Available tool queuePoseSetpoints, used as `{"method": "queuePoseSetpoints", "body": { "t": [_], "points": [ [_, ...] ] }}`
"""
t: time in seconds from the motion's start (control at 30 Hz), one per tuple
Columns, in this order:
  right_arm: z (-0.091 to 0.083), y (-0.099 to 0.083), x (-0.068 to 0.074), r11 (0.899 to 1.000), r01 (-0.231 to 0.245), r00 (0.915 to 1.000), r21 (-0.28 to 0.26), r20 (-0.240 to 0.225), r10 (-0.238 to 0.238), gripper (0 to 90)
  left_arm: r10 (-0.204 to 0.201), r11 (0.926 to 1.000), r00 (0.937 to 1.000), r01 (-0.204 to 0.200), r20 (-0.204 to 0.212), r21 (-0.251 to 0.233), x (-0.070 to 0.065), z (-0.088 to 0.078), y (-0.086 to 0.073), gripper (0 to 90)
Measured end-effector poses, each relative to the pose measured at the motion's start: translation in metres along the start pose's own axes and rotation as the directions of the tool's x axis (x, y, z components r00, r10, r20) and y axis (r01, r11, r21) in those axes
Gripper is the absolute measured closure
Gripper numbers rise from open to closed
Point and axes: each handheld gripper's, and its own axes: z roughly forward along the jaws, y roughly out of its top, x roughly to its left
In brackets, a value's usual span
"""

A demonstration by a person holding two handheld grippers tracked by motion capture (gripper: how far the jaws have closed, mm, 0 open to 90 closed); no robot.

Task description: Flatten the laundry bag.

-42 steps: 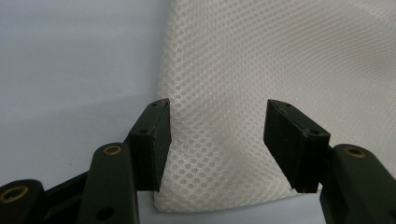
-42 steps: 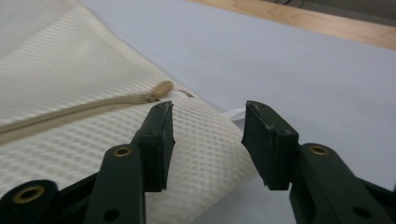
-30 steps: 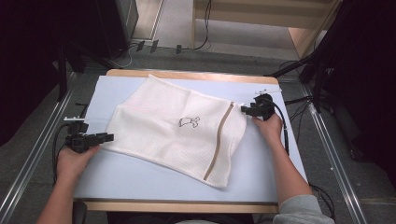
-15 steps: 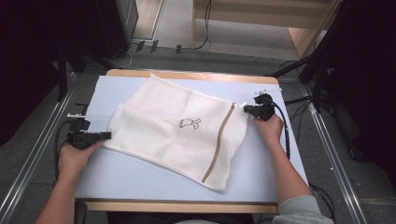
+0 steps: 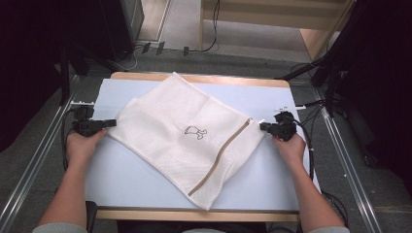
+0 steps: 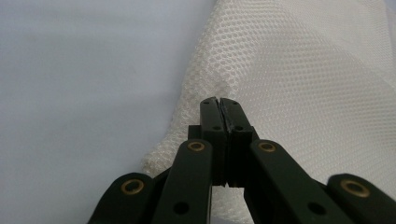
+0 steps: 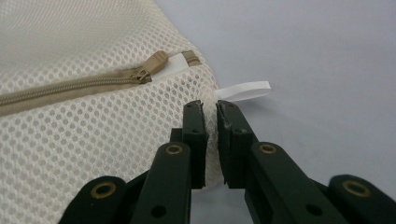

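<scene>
Mesh laundry bag (image 5: 187, 133), white and netted, is seen spread flat and skewed across the pale blue bench (image 5: 131, 179), one corner aimed at the far edge, another hanging close to the near edge. A small dark figure (image 5: 196, 132) is printed near its middle, and a tan zipper (image 5: 221, 156) is run along its right-hand side. In the right gripper view the zipper pull (image 7: 154, 63) is found parked at the end of its track, with a white label (image 7: 245, 89) poking out from the corner seam onto the bench.

At the bag's left corner, the left hand-held gripper (image 5: 108, 123) is held level, gripped by the left hand (image 5: 82, 145). In the left gripper view its jaws are pressed fully together, and a pinch of mesh (image 6: 205, 88) is caught at their tips, bunched and lifted off the bench. Its jaws have just been closing.

At the opposite corner, the right hand-held gripper (image 5: 265, 127) is held by the right hand (image 5: 290, 145). Its jaws have just been closing too; they are drawn nearly together, a narrow gap remaining, and the corner of the bag (image 7: 211, 135) is clamped between the pads just below the label.
</scene>
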Motion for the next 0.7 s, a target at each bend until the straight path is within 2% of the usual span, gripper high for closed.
{"method": "queuePoseSetpoints", "body": {
  "t": [0.23, 0.3, 0.47, 0.57, 0.7],
  "points": [
    [-0.022, -0.026, 0.013, 1.000, 0.020, 0.9995, 0.004, -0.025, -0.019, 83.5, 0.024, 0.9996, 0.9997, -0.024, -0.004, 0.014, -0.002, 0.008, 0.012, 90.0],
    [-0.027, -0.033, 0.015, 1.000, 0.017, 0.9989, 0.010, -0.045, -0.017, 83.5, 0.012, 0.9998, 0.9999, -0.012, 0.005, 0.016, -0.002, 0.011, 0.015, 90.0],
    [-0.041, -0.050, 0.026, 0.998, 0.039, 0.9972, 0.041, -0.065, -0.036, 83.3, 0.031, 0.9994, 0.9995, -0.031, 0.005, 0.016, -0.005, 0.019, 0.022, 90.0],
    [-0.047, -0.058, 0.034, 0.998, 0.029, 0.9947, 0.060, -0.100, -0.023, 83.2, 0.018, 0.9998, 0.9998, -0.018, 0.013, 0.008, -0.002, 0.020, 0.024, 90.0],
    [-0.050, -0.063, 0.045, 0.993, 0.097, 0.9928, 0.070, -0.078, -0.091, 78.8, -0.007, 1.0000, 0.9998, 0.007, 0.018, 0.002, 0.001, 0.021, 0.025, 85.1]
  ]
}}
